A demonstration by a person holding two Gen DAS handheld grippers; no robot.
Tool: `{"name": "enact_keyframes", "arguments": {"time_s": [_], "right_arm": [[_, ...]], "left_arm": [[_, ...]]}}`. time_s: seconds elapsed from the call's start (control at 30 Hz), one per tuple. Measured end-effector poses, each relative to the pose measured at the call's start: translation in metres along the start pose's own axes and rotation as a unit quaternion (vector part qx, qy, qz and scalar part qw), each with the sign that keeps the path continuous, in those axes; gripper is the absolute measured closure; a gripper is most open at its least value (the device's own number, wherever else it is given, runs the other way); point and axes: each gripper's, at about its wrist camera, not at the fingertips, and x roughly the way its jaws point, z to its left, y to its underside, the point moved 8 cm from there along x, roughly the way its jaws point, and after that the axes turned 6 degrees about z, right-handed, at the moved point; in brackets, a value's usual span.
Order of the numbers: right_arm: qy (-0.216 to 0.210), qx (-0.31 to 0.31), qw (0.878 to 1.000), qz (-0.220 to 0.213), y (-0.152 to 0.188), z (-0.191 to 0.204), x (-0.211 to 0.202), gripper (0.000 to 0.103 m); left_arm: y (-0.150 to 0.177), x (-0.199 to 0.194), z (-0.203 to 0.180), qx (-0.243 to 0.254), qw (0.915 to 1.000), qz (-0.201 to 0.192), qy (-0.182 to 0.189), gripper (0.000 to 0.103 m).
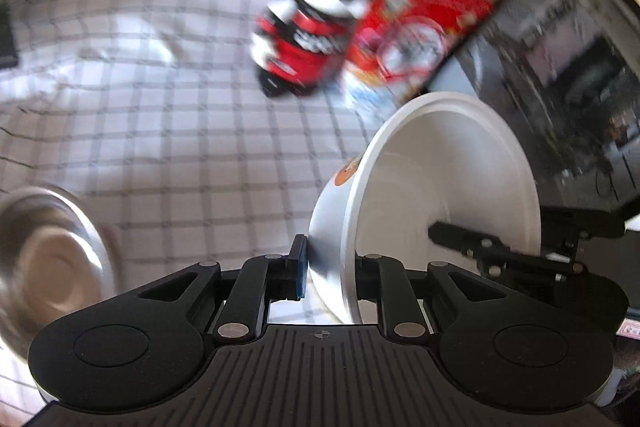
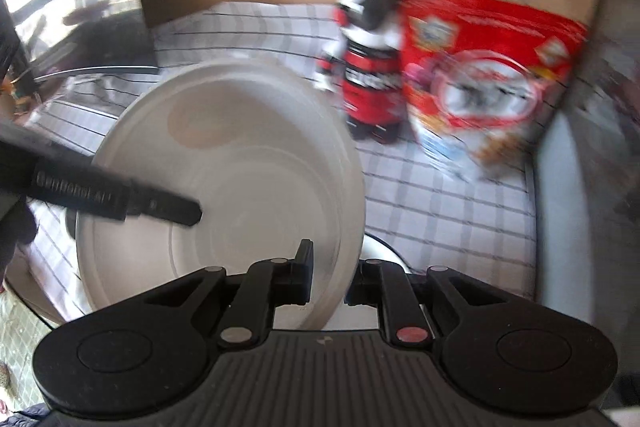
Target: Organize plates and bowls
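a: where's the white bowl?
b: airborne over the checked cloth, tipped on edge, rim pinched between both.
a: fingers?
b: left gripper narrow, right gripper clamped opposite.

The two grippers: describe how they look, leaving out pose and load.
Both the left gripper and the right gripper are matte black, with two round side lobes, a ribbed centre plate and silver pivot pins. The left shows a blue finger pad; the right has one red pin. No cables or sleeves show.
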Motion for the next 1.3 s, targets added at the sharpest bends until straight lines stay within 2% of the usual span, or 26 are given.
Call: {"name": "enact_keyframes", "arguments": {"time_s": [0.17, 0.37, 0.53, 0.6, 0.7, 0.83, 0.93, 1.0, 1.17, 1.3], "right_arm": [[0.006, 0.029, 1.000, -0.002, 0.023, -0.037, 0.002, 0.089], [-0.003, 0.061, 0.998, 0.017, 0.033, -0.059, 0.036, 0.089], [-0.007, 0.073, 0.996, 0.046, 0.038, -0.067, 0.063, 0.089], [0.001, 0.082, 0.995, 0.047, 0.036, -0.074, 0.068, 0.088], [-0.018, 0.104, 0.993, 0.053, 0.033, -0.080, 0.073, 0.087], [-0.014, 0.103, 0.993, 0.050, 0.026, -0.079, 0.073, 0.084], [-0.012, 0.097, 0.994, 0.057, 0.022, -0.075, 0.078, 0.081], [-0.008, 0.092, 0.994, 0.064, 0.022, -0.072, 0.081, 0.075], [0.008, 0.068, 0.994, 0.084, 0.025, -0.068, 0.084, 0.073], [0.012, 0.069, 0.994, 0.078, 0.024, -0.072, 0.076, 0.071]], "left_arm": [[0.011, 0.037, -0.028, -0.006, 0.9988, 0.049, 0.006, 0.085], [0.010, 0.066, -0.032, -0.012, 0.9990, 0.038, -0.019, 0.085], [0.009, 0.084, -0.028, -0.001, 0.9975, 0.068, -0.020, 0.081], [0.014, 0.087, -0.028, 0.011, 0.9967, 0.079, -0.016, 0.079], [0.017, 0.088, -0.027, 0.012, 0.9960, 0.088, -0.003, 0.076], [0.012, 0.079, -0.031, 0.019, 0.9966, 0.080, 0.010, 0.067], [0.008, 0.070, -0.033, 0.030, 0.9968, 0.074, 0.003, 0.063], [0.008, 0.068, -0.034, 0.040, 0.9964, 0.075, -0.007, 0.063], [0.015, 0.077, -0.027, 0.033, 0.9941, 0.103, 0.005, 0.065], [0.014, 0.078, -0.020, 0.020, 0.9962, 0.085, -0.002, 0.066]]}}
